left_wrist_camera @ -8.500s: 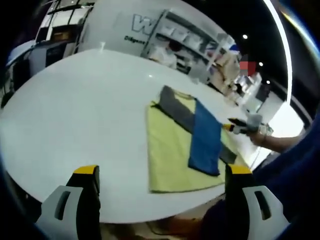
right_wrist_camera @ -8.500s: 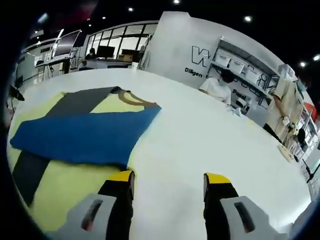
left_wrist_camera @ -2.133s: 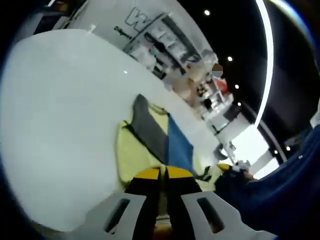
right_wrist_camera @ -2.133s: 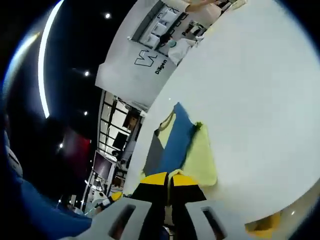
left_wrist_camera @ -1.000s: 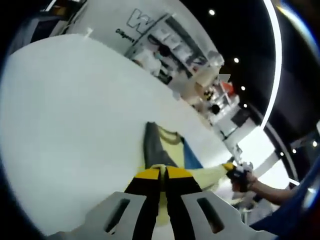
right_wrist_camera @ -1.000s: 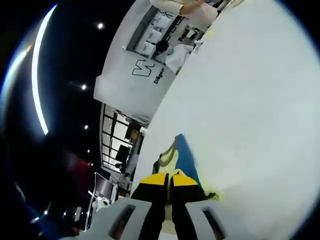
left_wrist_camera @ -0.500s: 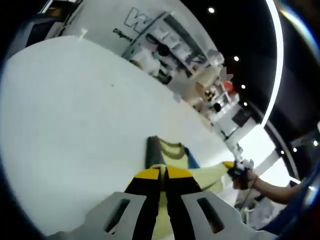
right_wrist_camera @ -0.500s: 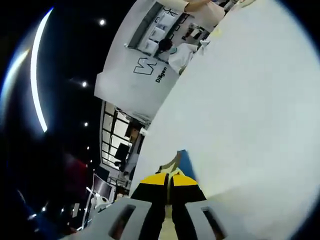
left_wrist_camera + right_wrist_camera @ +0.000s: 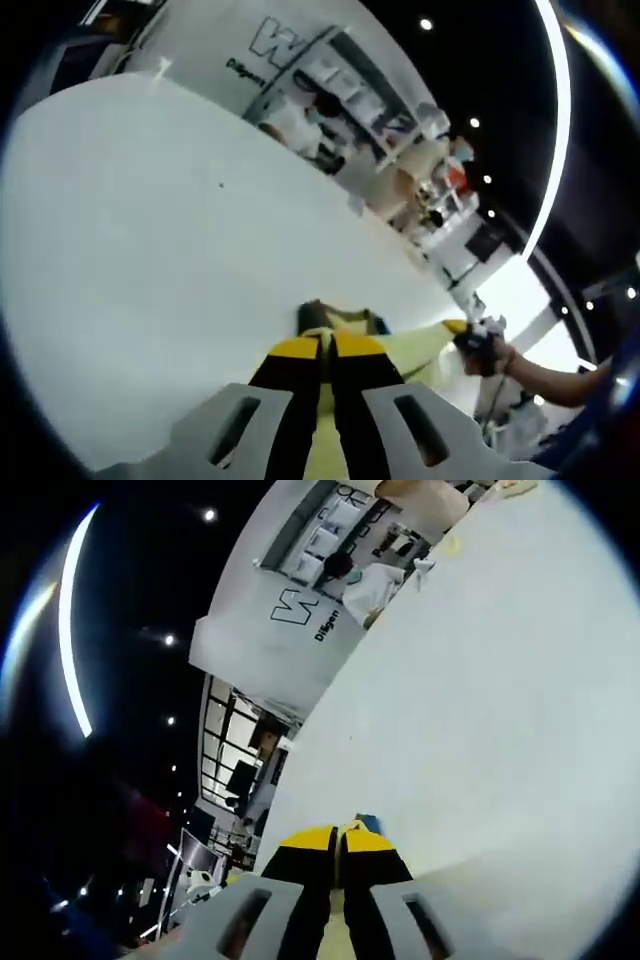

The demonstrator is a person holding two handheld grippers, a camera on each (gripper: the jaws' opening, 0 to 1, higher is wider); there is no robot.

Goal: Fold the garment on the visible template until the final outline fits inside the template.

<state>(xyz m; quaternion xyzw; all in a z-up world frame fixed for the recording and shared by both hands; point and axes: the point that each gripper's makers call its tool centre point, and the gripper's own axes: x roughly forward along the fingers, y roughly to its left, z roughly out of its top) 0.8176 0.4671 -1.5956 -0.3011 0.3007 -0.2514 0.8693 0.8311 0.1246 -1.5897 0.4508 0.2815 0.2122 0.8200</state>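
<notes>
On white table (image 9: 140, 220): both grippers' fingers pinched shut on garment (image 9: 400, 345); shelving (image 9: 350, 85), people behind.

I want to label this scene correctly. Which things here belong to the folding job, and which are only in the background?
Belong to the job:
- yellow, grey and blue garment
- left gripper, shut on the garment
- right gripper, shut on the garment
- white table

Only background:
- shelving
- seated person in white
</notes>
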